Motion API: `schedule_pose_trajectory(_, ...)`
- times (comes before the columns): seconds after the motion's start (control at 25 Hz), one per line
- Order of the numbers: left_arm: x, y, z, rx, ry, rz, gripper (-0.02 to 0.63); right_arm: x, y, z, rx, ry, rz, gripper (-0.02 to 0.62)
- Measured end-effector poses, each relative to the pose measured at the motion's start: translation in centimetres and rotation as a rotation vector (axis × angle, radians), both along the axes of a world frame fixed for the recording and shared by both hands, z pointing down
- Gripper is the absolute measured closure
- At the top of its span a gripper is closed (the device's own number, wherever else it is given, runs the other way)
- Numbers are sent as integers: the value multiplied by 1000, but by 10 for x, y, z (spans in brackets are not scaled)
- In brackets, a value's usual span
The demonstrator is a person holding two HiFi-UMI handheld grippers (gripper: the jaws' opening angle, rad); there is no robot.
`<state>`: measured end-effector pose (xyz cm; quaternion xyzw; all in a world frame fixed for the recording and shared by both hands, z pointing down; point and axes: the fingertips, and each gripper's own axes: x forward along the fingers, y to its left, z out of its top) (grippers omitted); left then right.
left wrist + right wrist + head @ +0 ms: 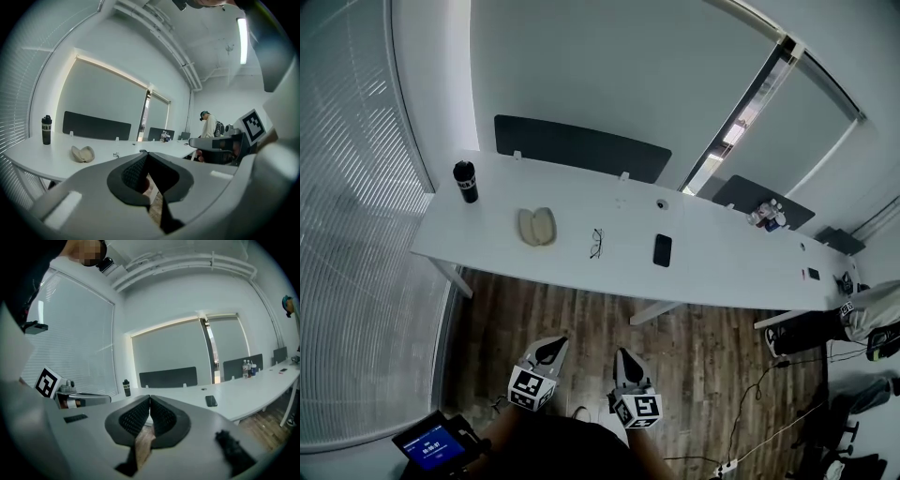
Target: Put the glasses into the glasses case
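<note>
A beige glasses case (537,226) lies open on the long white table (722,267), left of centre. The dark-framed glasses (596,243) lie a little to its right. Both grippers hang well short of the table, over the wooden floor near my body. My left gripper (555,345) is shut with nothing in it, and so is my right gripper (622,356). In the left gripper view the shut jaws (144,153) point toward the case (83,153) and the glasses (116,154). In the right gripper view the shut jaws (149,399) face the table.
A black bottle (465,181) stands at the table's left end and a black phone (662,249) lies right of the glasses. Small bottles (767,216) stand far right. Dark partitions (581,147) back the table. A person (209,124) stands far off.
</note>
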<state>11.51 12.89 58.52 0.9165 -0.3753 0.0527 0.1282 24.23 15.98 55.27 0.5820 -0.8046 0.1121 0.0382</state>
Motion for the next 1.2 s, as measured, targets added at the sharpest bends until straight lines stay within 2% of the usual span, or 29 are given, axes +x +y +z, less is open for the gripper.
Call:
schedule_pose_trajectory(0.08, 1, -2, -1, 5, 2, -3, 600, 3, -4, -6, 28, 9, -4, 588)
schedule_pose_trajectory(0.16, -13, -14, -2, 8, 10, -3, 600, -12, -16, -12, 44, 16, -6, 588)
schedule_pose_trajectory(0.32, -56, -43, -1, 6, 25, 17, 600, -64, -44, -14, 15, -8, -10, 588)
schedule_pose_trajectory(0.56, -85, -58, 1, 27, 13, 56, 600, -87, -62, -12, 28, 33, 18, 588)
schedule_pose_trajectory(0.72, -105, -65, 9, 11, 16, 56, 600, -103, -69, 0, -13, 24, 30, 588)
schedule_pose_trajectory(1.04, -124, -89, 26, -26, -14, 13, 600, -110, -108, 12, -25, -7, 8, 588)
schedule_pose_trajectory(1.2, -113, -109, 29, -20, -36, 0, 600, -102, -138, 25, -42, -31, -35, 589)
